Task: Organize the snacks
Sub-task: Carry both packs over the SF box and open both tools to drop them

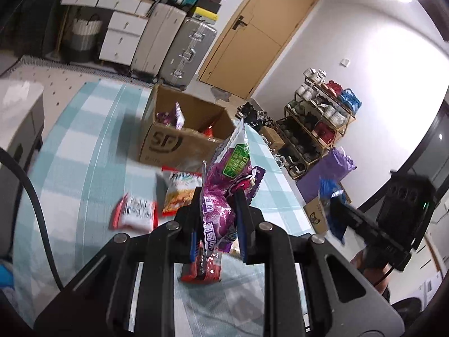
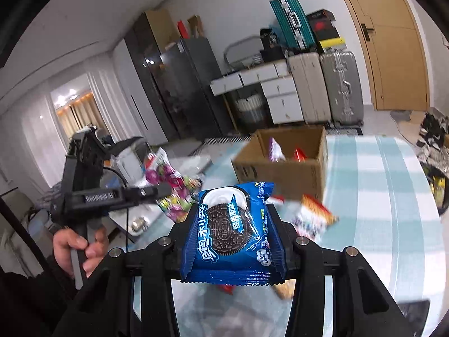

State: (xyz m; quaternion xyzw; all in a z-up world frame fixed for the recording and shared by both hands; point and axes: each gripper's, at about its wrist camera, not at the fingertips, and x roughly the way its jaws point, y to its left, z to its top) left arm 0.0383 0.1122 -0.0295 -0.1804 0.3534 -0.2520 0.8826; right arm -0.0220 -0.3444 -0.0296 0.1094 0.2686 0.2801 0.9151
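The left gripper (image 1: 217, 196) is pinching a glossy purple snack packet (image 1: 224, 185) between its narrowly set black jaws, the crinkled foil standing upright so that its long axis is running up and away from the camera, its serrated top edge leaning toward the cardboard box (image 1: 179, 137). A green label is showing near the packet's upper end and white characters are printed lower down. The right gripper (image 2: 233, 224) is clamping a blue Oreo packet (image 2: 228, 233) across its width, jaws closed on its two crimped side folds; the flat, shiny, roughly square wrapper is lying face up toward the camera with its long axis running away along the fingers and a dark embossed biscuit printed at its centre. Both packets are hanging in the air above a table covered in a pale blue-and-white checked cloth (image 1: 84, 151). The open brown corrugated box, rectangular and printed with a dark logo, is sitting on the cloth beyond them with a few packets inside. A red-and-white wrapper (image 1: 134, 213) and an orange-edged bag (image 1: 179, 193) are lying flat, blurred, on the cloth near the box.
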